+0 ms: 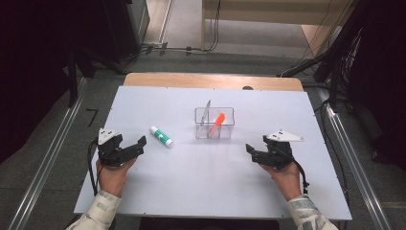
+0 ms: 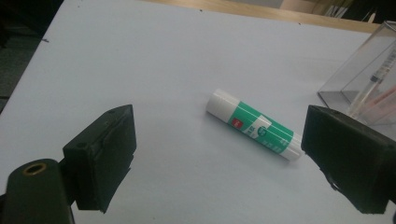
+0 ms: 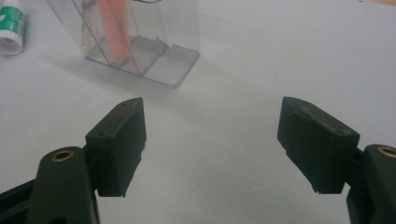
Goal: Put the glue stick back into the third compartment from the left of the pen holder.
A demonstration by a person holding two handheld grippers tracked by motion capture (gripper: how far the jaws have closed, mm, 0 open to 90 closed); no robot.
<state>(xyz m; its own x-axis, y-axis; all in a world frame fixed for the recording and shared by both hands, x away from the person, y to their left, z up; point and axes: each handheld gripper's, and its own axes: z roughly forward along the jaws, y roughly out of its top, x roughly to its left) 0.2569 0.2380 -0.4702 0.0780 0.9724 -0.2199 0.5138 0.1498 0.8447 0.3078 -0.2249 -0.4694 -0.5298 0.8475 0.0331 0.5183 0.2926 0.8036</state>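
Note:
A white and green glue stick (image 1: 161, 136) lies flat on the white table (image 1: 210, 191), left of a clear plastic organizer box (image 1: 214, 123). The box holds an orange marker (image 1: 217, 121) and a thin pen (image 1: 206, 112). My left gripper (image 1: 135, 148) rests on the table just left of the glue stick, open and empty; in its own view the glue stick (image 2: 254, 124) lies ahead between the spread jaws. My right gripper (image 1: 252, 152) sits right of and nearer than the box, open and empty. Its view has the box (image 3: 135, 42) and the marker (image 3: 113, 32) ahead on the left.
The table has a wooden far edge (image 1: 213, 80). Grey floor with metal rails (image 1: 48, 158) runs on both sides. Cables (image 1: 191, 48) lie on the floor beyond the table. Bare table surface lies between the two grippers.

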